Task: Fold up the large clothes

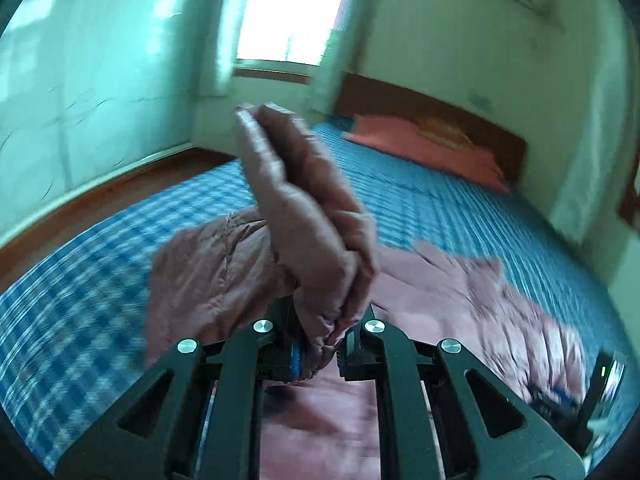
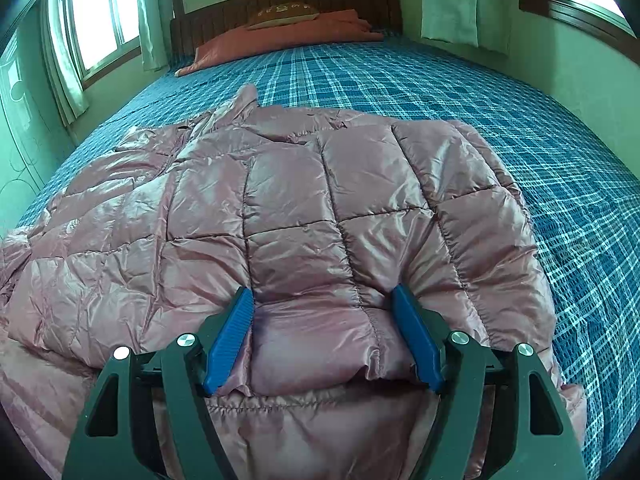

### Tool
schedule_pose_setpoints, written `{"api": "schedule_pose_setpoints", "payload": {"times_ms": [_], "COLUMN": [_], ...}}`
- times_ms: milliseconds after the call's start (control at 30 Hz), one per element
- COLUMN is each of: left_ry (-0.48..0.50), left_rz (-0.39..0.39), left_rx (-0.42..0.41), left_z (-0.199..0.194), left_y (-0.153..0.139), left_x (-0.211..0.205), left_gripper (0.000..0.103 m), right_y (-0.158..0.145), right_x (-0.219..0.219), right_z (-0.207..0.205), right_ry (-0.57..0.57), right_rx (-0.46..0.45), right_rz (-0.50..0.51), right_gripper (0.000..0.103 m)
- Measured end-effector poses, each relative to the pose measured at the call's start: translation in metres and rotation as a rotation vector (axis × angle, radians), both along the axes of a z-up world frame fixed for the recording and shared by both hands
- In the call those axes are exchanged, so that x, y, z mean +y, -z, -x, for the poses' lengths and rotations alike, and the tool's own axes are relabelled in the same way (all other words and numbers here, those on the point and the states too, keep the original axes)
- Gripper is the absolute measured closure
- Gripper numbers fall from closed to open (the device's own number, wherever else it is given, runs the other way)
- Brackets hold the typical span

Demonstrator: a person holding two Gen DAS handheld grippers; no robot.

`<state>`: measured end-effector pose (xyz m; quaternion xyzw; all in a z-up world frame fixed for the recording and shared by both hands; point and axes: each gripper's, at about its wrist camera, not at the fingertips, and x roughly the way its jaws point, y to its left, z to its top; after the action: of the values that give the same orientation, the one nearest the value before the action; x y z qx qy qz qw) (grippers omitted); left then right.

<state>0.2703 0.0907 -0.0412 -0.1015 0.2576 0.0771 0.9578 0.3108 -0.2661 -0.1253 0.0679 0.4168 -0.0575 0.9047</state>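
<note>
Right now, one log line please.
left gripper: shut on jacket sleeve, lifted | right gripper: open, pressing jacket | bed

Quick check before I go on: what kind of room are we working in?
A bedroom, almost certainly. The pink puffer jacket lies on a bed with a blue plaid cover, a wooden headboard and a pillow at its far end, and curtained windows alongside.

left gripper (image 1: 320, 344) is clamped tight and angled a bit downward, right gripper (image 2: 324, 340) tipped down steeply, jaws spread wide.
</note>
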Motion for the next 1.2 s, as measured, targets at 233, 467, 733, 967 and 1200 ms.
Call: {"api": "schedule_pose_setpoints", "payload": {"times_ms": [233, 467, 733, 967, 1200], "left_ry": [0.179, 0.267, 0.335, 0.218, -0.07], "left_rz": [-0.15, -0.224, -0.142, -0.085, -0.124], "left_rx": [0.109, 0.253, 0.235, 0.183, 0.204], "left_z": [-0.039, -0.054, -0.026, 0.018, 0.036], "left_y": [0.044, 0.085, 0.062, 0.031, 0.034], "left_x": [-0.099, -0.153, -0.143, -0.065, 0.038], "left_gripper": [0.091, 0.081, 0.042, 0.033, 0.027], "right_y": [0.0, 0.001, 0.0, -0.013, -0.041], "right_x": [-0.004, -0.004, -0.003, 0.001, 0.047], "right_z": [0.0, 0.0, 0.0, 0.005, 0.011], "right_ry": [-0.002, -0.008, -0.01, 0.001, -0.078], "right_rx": [-0.008, -0.01, -0.005, 0.005, -0.033], "right_rz": [-0.025, -0.035, -0.039, -0.046, -0.149], "right_gripper": [0.031, 0.029, 0.029, 0.029, 0.029]}}
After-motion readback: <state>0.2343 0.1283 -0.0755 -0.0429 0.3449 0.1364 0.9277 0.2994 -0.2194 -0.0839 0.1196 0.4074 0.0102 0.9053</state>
